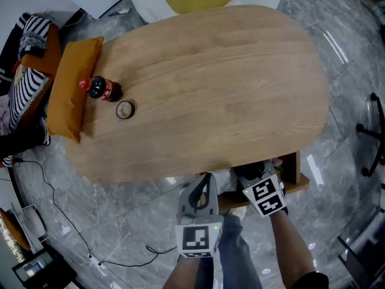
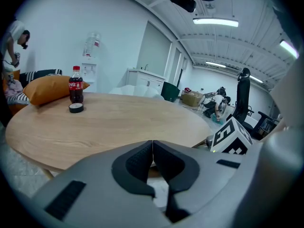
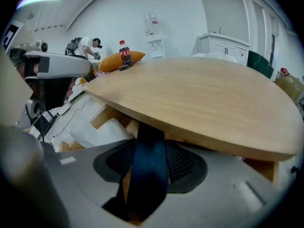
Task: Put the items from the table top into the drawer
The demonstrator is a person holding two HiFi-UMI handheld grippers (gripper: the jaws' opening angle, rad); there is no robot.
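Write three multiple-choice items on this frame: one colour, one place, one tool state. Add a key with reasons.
1. What colour is the cushion at the left end of the table?
A) green
B) orange
C) white

2. Where is the tape roll?
A) on the cushion
B) on the table, beside the cola bottle
C) at the table's near edge

3. How does the left tool stand?
A) jaws together, nothing between them
B) jaws wide apart
C) shut on the cola bottle

Key:
1 B: the head view shows it orange.
2 B: the roll lies on the wood next to the bottle.
3 A: the left gripper view shows the pads meeting with nothing between them.
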